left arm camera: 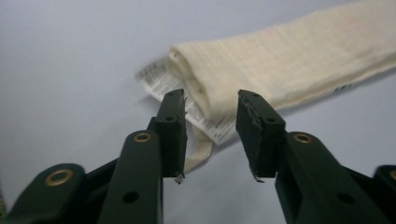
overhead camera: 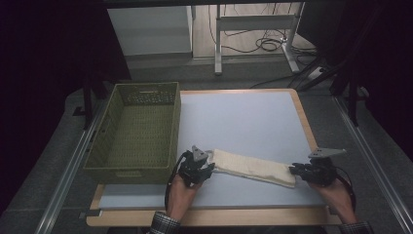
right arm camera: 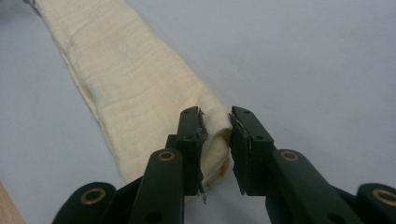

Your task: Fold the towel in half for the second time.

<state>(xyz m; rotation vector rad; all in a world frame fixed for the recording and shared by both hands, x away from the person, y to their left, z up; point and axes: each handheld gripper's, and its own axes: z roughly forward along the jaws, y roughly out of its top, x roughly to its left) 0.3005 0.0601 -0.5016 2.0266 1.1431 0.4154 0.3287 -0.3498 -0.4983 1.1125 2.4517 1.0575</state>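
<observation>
Beside the green basket, the folded cream cloth lies flat on the table. Right gripper pinches its far end; left gripper, jaws apart, straddles the basket-side end and care label. Lift now and that unheld end probably sags, unfolding.

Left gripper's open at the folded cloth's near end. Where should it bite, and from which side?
Grip the thick folded end of the cream cloth, above the printed label, coming in along the cloth's length. The left gripper already straddles that rounded fold; the right gripper pinches the opposite end.
</observation>
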